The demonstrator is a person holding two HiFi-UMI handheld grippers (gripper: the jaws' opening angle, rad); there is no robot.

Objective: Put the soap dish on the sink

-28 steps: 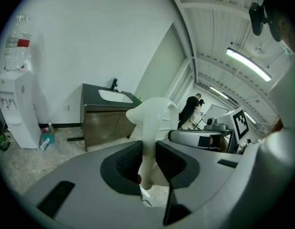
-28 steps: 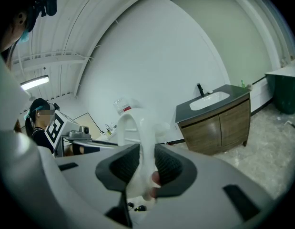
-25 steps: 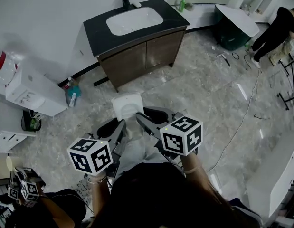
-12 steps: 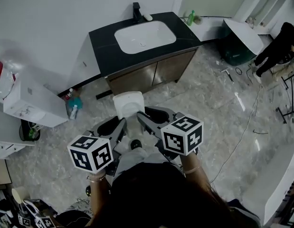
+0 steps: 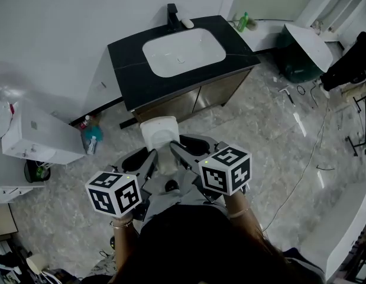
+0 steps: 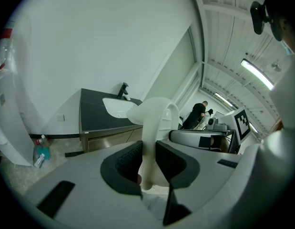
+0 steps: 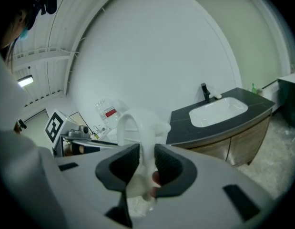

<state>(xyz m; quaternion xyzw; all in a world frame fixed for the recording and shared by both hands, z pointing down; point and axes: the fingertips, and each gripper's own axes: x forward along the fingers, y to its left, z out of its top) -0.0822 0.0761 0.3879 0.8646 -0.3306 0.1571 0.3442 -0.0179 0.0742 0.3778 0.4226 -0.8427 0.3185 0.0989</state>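
A white soap dish [image 5: 159, 133] hangs in the air between both grippers, carried over the floor in front of the vanity. My left gripper [image 5: 152, 157] is shut on its left rim, seen edge-on as the soap dish [image 6: 154, 128] between the dark pads. My right gripper [image 5: 174, 151] is shut on the right rim of the soap dish [image 7: 140, 132]. The sink [image 5: 183, 52] is a white basin set in a black countertop [image 5: 126, 55] with a black faucet [image 5: 172, 13] at the back. The dish is still short of the counter's front edge.
A wooden cabinet [image 5: 188, 102] stands under the counter. A white appliance [image 5: 35, 138] and a teal bottle [image 5: 91, 139] sit at the left wall. A person in black [image 5: 351, 67] is at the far right, with cables [image 5: 307, 152] on the marble floor and a dark green tub [image 5: 304, 52].
Both grippers have carried the dish forward toward the vanity; the sink now sits lower and nearer in the head view. The grip on the dish is unchanged.
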